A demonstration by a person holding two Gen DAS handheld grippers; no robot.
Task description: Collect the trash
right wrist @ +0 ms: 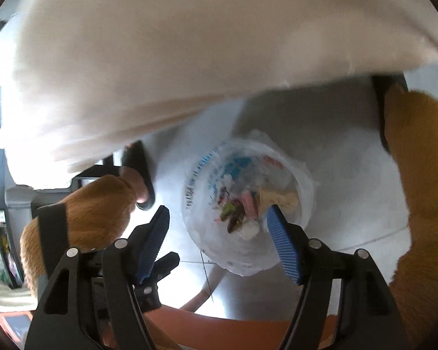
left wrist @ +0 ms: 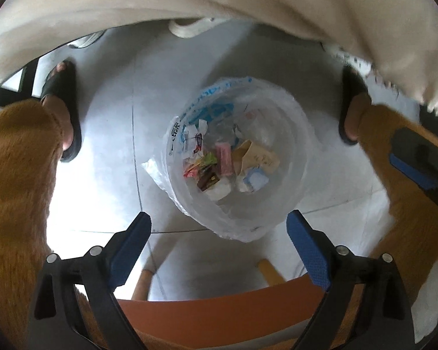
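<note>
On the tiled floor (left wrist: 102, 145), the trash bin (left wrist: 236, 157) sits beyond both wide, empty fingers (left wrist: 131, 250).

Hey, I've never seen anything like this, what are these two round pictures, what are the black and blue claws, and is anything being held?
Each picture comes from a fisheye camera on a hand-held gripper, looking along its two blue-padded fingers. The left gripper and right gripper are both open and hold nothing. Below them on the tiled floor stands a bin lined with a plastic bag, with wrappers and paper scraps inside. The person's sandalled feet flank it, and an orange chair seat shows at the bottom.
</note>
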